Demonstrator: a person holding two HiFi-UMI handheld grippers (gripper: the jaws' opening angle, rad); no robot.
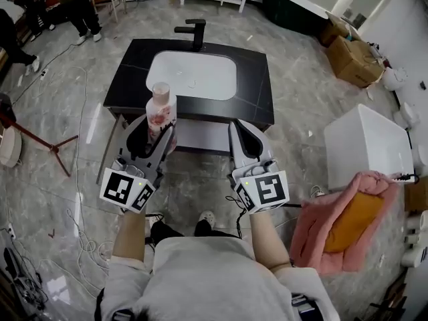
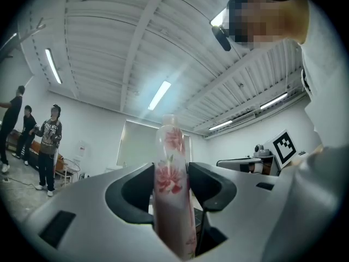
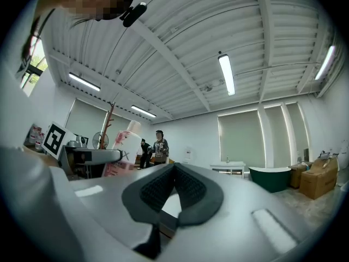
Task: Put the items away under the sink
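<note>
A pale pink bottle [image 1: 161,108] with red flowers stands upright between the jaws of my left gripper [image 1: 158,131], which is shut on its lower body. In the left gripper view the bottle [image 2: 173,173] fills the gap of that gripper [image 2: 172,185], with both pads against it. My right gripper [image 1: 239,128] hangs beside it on the right, shut with nothing held; its ribbed pads [image 3: 188,185] meet at the tip. The bottle [image 3: 123,146] also shows at the left of the right gripper view. Both grippers are in front of the black vanity [image 1: 255,92] with its white sink [image 1: 194,75] and black faucet [image 1: 194,32].
A white box [image 1: 366,146] and a pink cushion with an orange pad [image 1: 338,226] stand at the right. Cardboard boxes [image 1: 353,59] and a dark tub [image 1: 294,9] lie beyond. A red-legged stand [image 1: 40,142] and cables [image 1: 77,212] are at the left; people [image 1: 80,5] stand far back.
</note>
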